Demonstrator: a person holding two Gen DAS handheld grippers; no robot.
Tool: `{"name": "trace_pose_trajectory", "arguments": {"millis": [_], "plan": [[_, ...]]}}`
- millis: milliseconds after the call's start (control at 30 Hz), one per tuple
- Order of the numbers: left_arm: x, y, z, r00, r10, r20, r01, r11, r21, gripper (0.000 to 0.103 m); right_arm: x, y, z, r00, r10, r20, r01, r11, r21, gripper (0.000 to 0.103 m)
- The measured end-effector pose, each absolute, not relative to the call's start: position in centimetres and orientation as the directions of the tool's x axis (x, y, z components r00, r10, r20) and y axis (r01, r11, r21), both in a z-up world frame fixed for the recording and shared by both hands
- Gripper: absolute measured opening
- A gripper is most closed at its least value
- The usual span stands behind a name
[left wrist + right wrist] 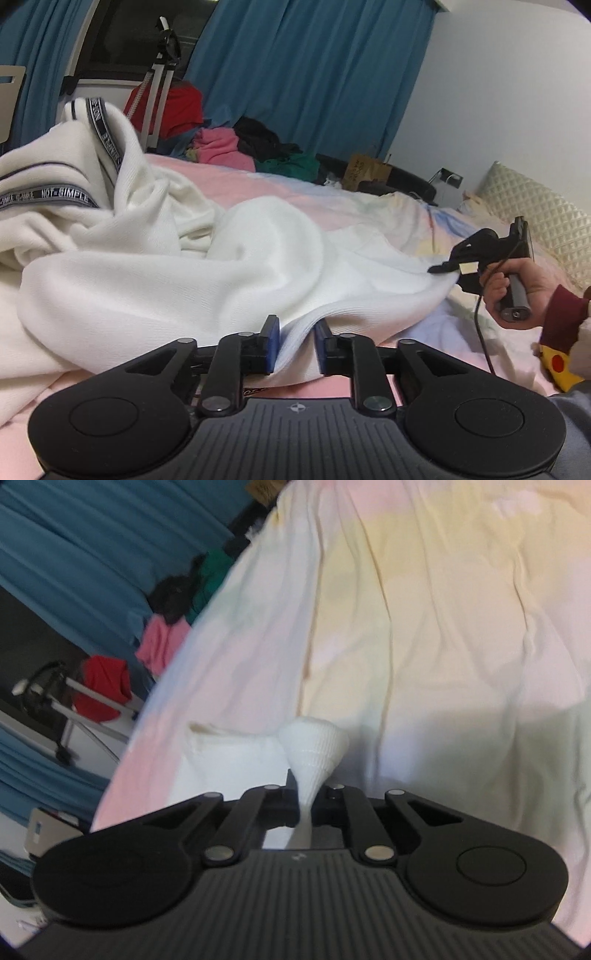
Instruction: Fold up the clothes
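A white knit sweater [155, 258] with dark lettered bands lies crumpled on the pastel bed sheet [258, 181]. My left gripper [297, 345] has its blue-padded fingers around the ribbed hem, with a gap still between the pads. My right gripper [304, 805] is shut on a bunched piece of the white ribbed hem [314, 746]. In the left wrist view the right gripper [448, 266] pinches the sweater's far right edge, held by a hand.
A pile of clothes in pink, red, black and green [236, 144] lies at the bed's far edge before blue curtains [314, 74]. A quilted cream pillow [532, 210] sits at right. A stand [66, 701] is beside the bed.
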State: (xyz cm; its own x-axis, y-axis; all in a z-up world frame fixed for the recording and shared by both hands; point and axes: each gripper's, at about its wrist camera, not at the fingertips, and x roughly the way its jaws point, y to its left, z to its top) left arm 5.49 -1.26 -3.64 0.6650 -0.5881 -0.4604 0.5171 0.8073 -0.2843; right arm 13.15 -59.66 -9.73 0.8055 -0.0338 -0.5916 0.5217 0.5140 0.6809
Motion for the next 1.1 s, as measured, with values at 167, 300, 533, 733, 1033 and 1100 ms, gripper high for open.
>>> {"name": "trace_pose_trajectory", "arguments": {"millis": [167, 300, 533, 733, 1033, 1100], "plan": [[4.5, 2.1, -2.5, 0.633, -0.599, -0.490, 0.408, 0.796, -0.447, 0.080, 13.6, -58.8, -8.1, 0.806, -0.135, -0.576, 0.521, 0.623, 0.584, 0.007], [4.4, 6.9, -3.3, 0.672, -0.515, -0.532, 0.133, 0.791, -0.597, 0.085, 13.6, -59.1, -8.0, 0.814, -0.175, -0.554, 0.526, 0.627, 0.575, 0.007], [5.5, 15.5, -8.0, 0.719, -0.406, -0.564, -0.344, 0.498, -0.796, 0.085, 12.9, -60.4, -7.4, 0.830, -0.277, -0.484, 0.544, 0.592, 0.594, 0.007], [4.2, 19.5, -11.3, 0.815, -0.347, -0.464, -0.447, 0.132, -0.885, 0.067, 10.4, -63.6, -8.6, 0.805, -0.359, -0.473, 0.593, 0.452, 0.666, 0.006], [4.5, 22.9, -6.6, 0.813, -0.240, -0.531, -0.460, 0.293, -0.838, 0.010, 9.2, -65.9, -12.2, 0.756, -0.350, -0.554, 0.651, 0.307, 0.694, 0.007], [3.9, 24.6, -3.3, 0.847, -0.192, -0.496, -0.412, 0.351, -0.841, 0.009, 9.2, -65.8, -12.1, 0.752, -0.358, -0.553, 0.655, 0.315, 0.687, 0.007]]}}
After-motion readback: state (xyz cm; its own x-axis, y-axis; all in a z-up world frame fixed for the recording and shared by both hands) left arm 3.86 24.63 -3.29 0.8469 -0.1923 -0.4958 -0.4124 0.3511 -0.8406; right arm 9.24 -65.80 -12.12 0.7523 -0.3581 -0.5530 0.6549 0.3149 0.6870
